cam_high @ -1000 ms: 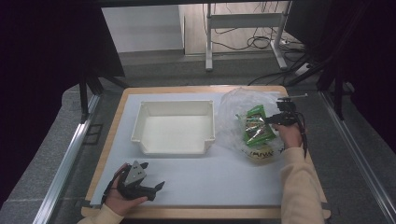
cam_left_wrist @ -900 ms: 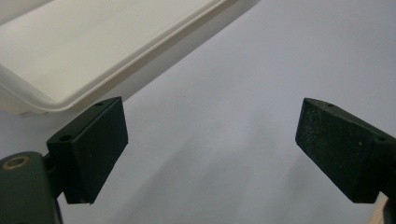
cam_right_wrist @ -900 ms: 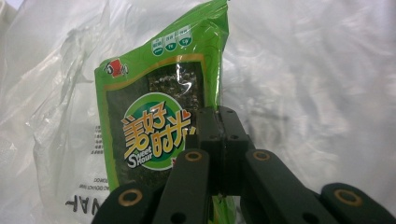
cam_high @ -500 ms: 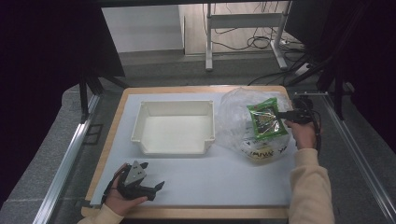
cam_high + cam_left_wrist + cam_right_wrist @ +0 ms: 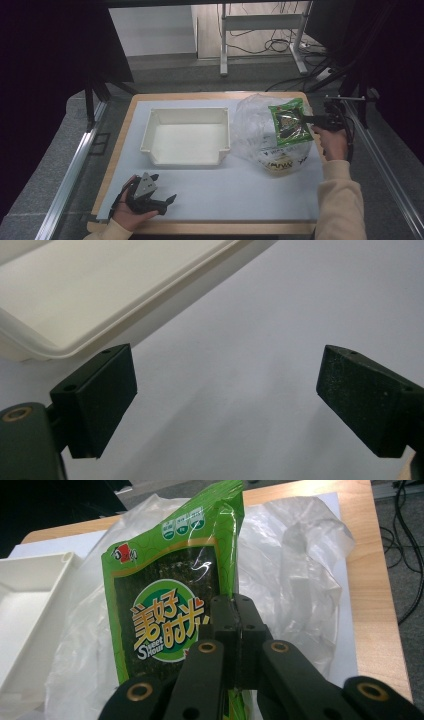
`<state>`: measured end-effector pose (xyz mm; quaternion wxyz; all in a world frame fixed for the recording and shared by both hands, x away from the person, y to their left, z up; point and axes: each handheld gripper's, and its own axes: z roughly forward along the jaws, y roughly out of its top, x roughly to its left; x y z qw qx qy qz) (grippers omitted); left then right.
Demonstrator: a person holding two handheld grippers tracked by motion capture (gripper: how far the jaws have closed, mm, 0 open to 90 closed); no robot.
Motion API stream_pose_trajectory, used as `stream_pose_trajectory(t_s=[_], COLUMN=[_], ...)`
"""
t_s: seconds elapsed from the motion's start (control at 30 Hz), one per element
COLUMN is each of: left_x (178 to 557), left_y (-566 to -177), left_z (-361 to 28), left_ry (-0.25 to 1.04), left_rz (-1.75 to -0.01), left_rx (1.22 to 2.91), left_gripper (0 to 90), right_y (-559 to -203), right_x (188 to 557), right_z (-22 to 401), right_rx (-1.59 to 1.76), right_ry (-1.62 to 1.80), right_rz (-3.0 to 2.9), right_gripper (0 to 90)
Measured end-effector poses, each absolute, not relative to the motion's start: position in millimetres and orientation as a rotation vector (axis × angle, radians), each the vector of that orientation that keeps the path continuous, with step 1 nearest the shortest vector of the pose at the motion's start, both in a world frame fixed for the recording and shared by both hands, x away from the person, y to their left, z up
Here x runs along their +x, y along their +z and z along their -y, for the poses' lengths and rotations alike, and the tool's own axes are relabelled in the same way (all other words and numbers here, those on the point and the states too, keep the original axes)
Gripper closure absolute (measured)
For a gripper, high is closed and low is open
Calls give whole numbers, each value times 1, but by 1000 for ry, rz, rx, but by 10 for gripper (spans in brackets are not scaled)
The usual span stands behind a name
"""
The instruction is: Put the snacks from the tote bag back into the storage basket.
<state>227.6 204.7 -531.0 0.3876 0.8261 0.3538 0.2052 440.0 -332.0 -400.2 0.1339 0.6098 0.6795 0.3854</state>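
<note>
My right gripper [image 5: 306, 120] [image 5: 234, 611] is shut on the edge of a green snack packet [image 5: 286, 122] [image 5: 172, 605], held up above a crumpled clear plastic bag [image 5: 255, 127] [image 5: 305, 565] at the table's right side. Another packet [image 5: 280, 162] lies in the bag's near end. My left gripper [image 5: 167, 201] [image 5: 225, 400] rests on the white mat near the front left corner, open, with nothing between its fingers. A white tray [image 5: 150, 131] [image 5: 75, 305] [image 5: 25, 605] stands empty in the middle of the table.
The white mat [image 5: 225, 190] covers a wooden table [image 5: 200, 228]. A metal rail [image 5: 75, 165] runs along the left and another along the right. Cables [image 5: 280, 47] and a frame stand on the floor beyond the table.
My right gripper has lifted the green packet up out of the plastic bag and drawn it toward the right. The left gripper has stayed in place.
</note>
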Motion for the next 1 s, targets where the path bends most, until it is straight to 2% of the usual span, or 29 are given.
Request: stream_pose_trajectory(t_s=[0.53,1.0], left_x=[228,230], left_y=[-531,-525], left_z=[-205,-207], left_ry=[521,517], left_rz=[-899,-888], left_rx=[2102,2078], left_gripper=[91,91], right_y=[-397,-395], right_x=[443,445], right_z=[317,284], right_rx=[1739,1679], right_ry=[1184,1255], right_rz=[-1997,-2034], right_gripper=[900,900])
